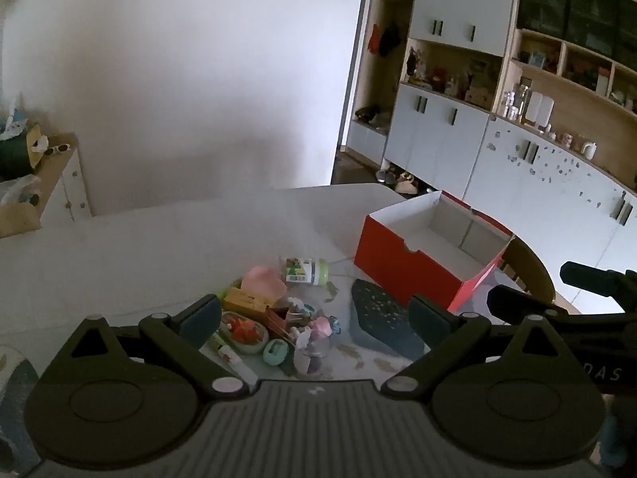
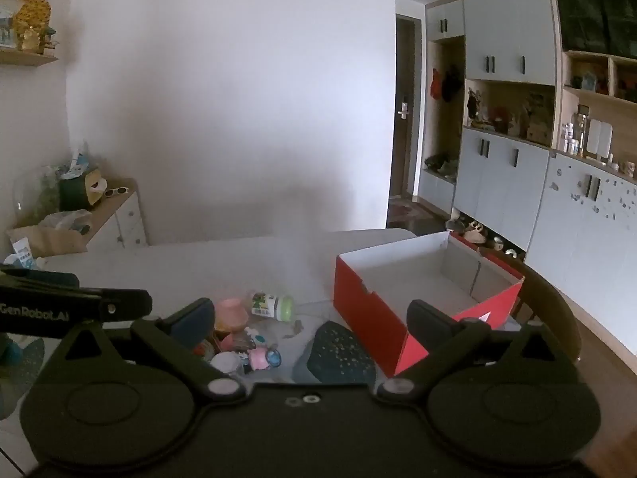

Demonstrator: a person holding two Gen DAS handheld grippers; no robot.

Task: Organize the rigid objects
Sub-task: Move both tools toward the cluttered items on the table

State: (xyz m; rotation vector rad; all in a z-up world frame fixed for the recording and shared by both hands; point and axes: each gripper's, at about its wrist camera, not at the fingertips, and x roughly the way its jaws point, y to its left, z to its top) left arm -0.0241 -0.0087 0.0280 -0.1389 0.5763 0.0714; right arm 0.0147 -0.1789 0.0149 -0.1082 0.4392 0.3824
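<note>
Both my claws hang over the white table [image 1: 139, 247], tilted downward, jaws spread wide and holding nothing: left gripper [image 1: 314, 318], right gripper [image 2: 312, 332]. Just beyond the fingertips lies a heap of small toys [image 1: 274, 326] beside a dark speckled pad [image 2: 338, 352]. Past the heap, a green-capped bottle [image 2: 272, 306] lies on its side. Farther right stands an open red box [image 1: 422, 251], with cabinets [image 2: 517, 167] behind
</note>
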